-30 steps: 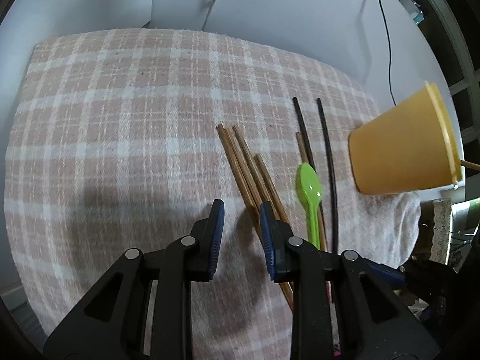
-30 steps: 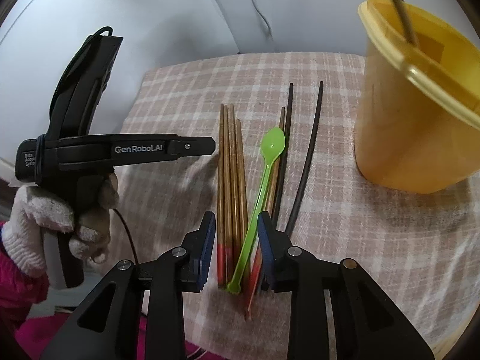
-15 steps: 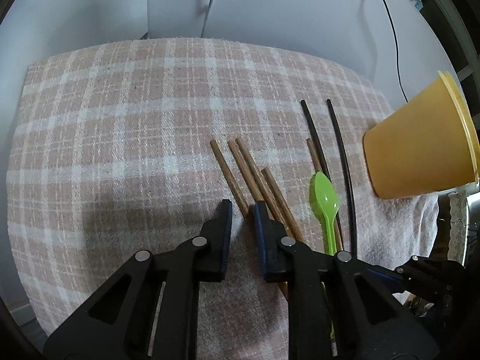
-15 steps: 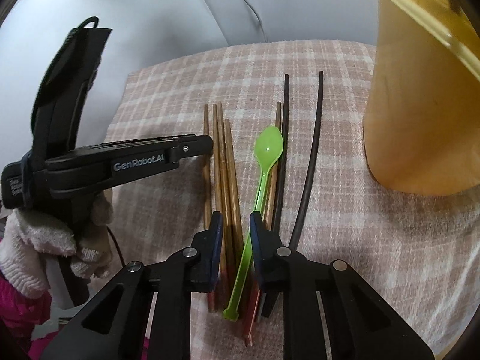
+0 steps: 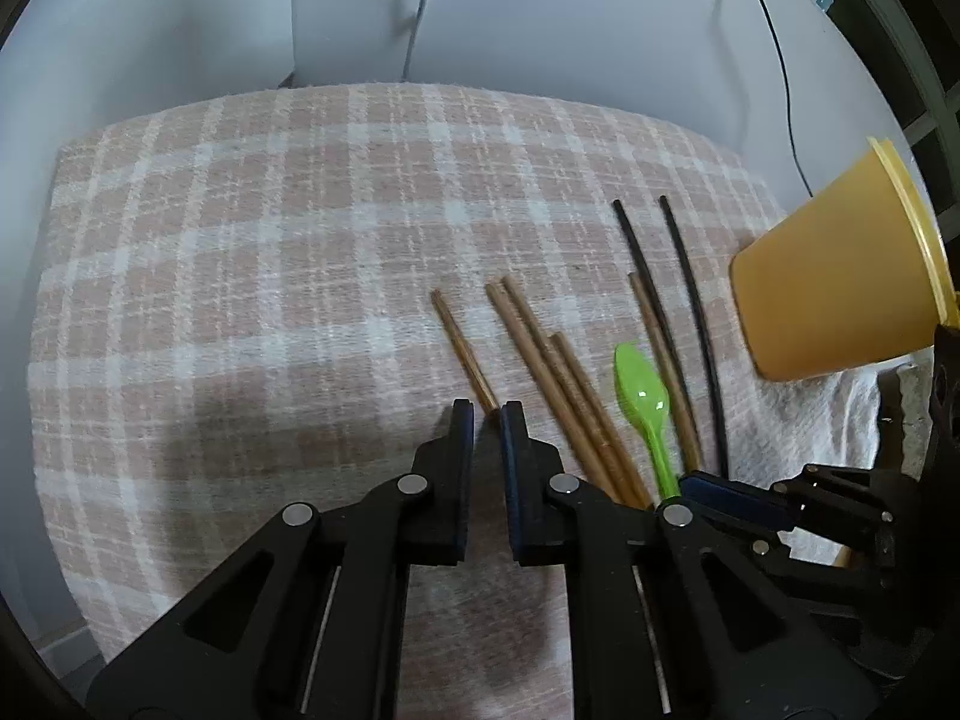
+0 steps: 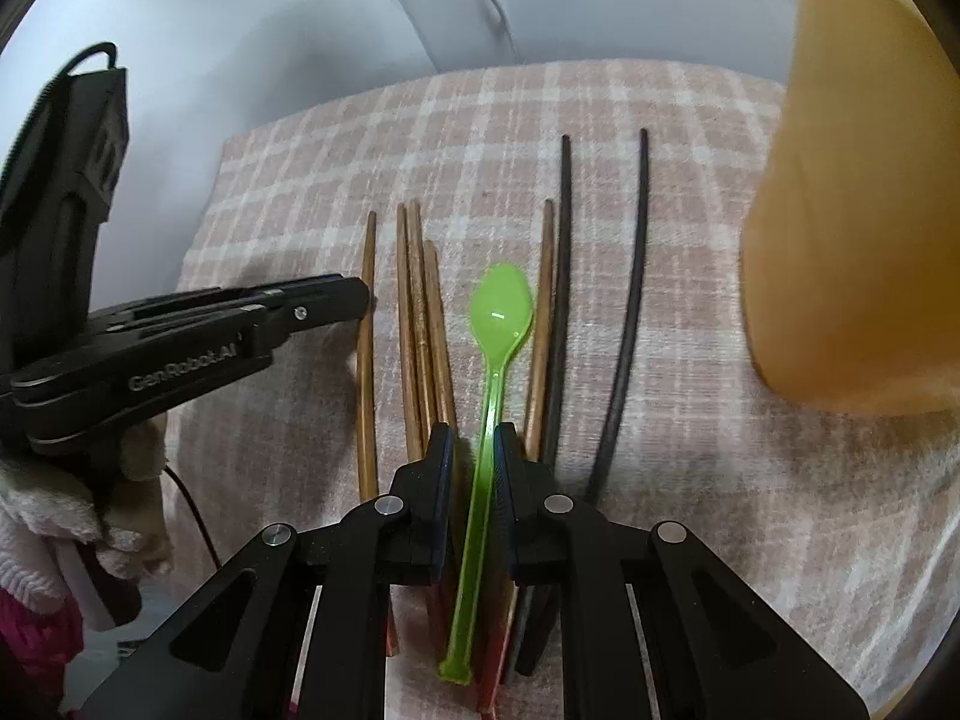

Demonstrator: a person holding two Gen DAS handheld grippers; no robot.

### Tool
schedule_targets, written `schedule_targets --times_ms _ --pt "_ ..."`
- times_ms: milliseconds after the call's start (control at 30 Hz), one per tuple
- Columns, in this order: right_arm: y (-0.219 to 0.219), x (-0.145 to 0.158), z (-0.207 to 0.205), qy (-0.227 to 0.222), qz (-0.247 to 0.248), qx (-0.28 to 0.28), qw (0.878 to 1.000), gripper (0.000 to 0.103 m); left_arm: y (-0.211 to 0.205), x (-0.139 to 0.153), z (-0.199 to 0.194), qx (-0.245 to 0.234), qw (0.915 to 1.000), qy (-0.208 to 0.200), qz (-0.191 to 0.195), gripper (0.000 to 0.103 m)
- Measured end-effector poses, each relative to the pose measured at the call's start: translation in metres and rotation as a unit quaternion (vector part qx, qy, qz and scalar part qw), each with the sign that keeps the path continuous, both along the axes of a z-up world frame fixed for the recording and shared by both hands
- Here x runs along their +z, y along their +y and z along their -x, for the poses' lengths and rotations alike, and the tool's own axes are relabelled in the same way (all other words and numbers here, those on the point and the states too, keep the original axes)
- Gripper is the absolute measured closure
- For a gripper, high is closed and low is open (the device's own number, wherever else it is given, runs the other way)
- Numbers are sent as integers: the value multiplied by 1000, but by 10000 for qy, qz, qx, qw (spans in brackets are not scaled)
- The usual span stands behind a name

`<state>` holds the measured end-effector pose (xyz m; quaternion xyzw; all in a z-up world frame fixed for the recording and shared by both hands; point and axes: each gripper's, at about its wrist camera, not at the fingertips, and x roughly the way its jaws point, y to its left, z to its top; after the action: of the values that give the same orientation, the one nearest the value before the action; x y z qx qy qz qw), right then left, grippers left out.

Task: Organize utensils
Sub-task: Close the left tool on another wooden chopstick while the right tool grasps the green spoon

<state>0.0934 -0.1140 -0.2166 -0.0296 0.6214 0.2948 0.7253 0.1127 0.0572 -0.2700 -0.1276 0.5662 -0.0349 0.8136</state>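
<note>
Underneath everything lies a pink-and-white plaid cloth (image 5: 252, 276) covering the surface, with a pale wall (image 5: 540, 18) and a thin dark cable (image 5: 774, 60) hanging behind it. On the cloth, side by side, lie several brown wooden chopsticks (image 6: 420, 324), two thin black chopsticks (image 6: 624, 312) and a bright green plastic spoon (image 6: 498, 324), with a tall yellow-orange plastic cup (image 5: 840, 294) standing just beyond the black pair.

Only the right wrist view shows the spoon's whole handle, the red ends of some brown chopsticks, and a white-gloved hand (image 6: 42, 516) holding the left gripper's black body. Only the left wrist view shows the cup's rim and the bare stretch of cloth to the left.

The left gripper (image 5: 485, 411) has just been closing; its jaws now stand nearly together on the single brown chopstick (image 5: 462, 348) that lies apart from the bundle, its near end running in between the pads. The right gripper (image 6: 473, 438) has also narrowed and now clamps the green spoon's handle between its pads.

Compared with a second ago, that single chopstick has slid left, away from the other brown ones, and the right gripper sits lower and closer over the utensils, so the cup fills more of its view.
</note>
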Motion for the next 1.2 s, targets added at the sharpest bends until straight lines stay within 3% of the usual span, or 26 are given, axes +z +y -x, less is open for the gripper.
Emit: schedule_targets --times_ms 33,367,667,800,900,1200 --pt "4 -3 -1 16 5 17 10000 91 5 -2 0 -10 9999 70 -94 100" --pt "21 6 -16 -89 122 26 9999 91 53 4 3 569 9918 37 1148 96" --pt "19 -3 -20 -16 232 -111 9997 91 25 0 -12 479 9934 297 997 96" --pt "12 -4 -20 42 210 -123 9997 91 13 -1 -17 481 9961 289 685 94" --pt "12 -4 -20 29 225 -108 9997 91 -4 -1 -24 211 9989 242 347 93" --pt "29 -6 -26 -103 405 62 9991 91 8 -2 -23 170 9986 295 402 96"
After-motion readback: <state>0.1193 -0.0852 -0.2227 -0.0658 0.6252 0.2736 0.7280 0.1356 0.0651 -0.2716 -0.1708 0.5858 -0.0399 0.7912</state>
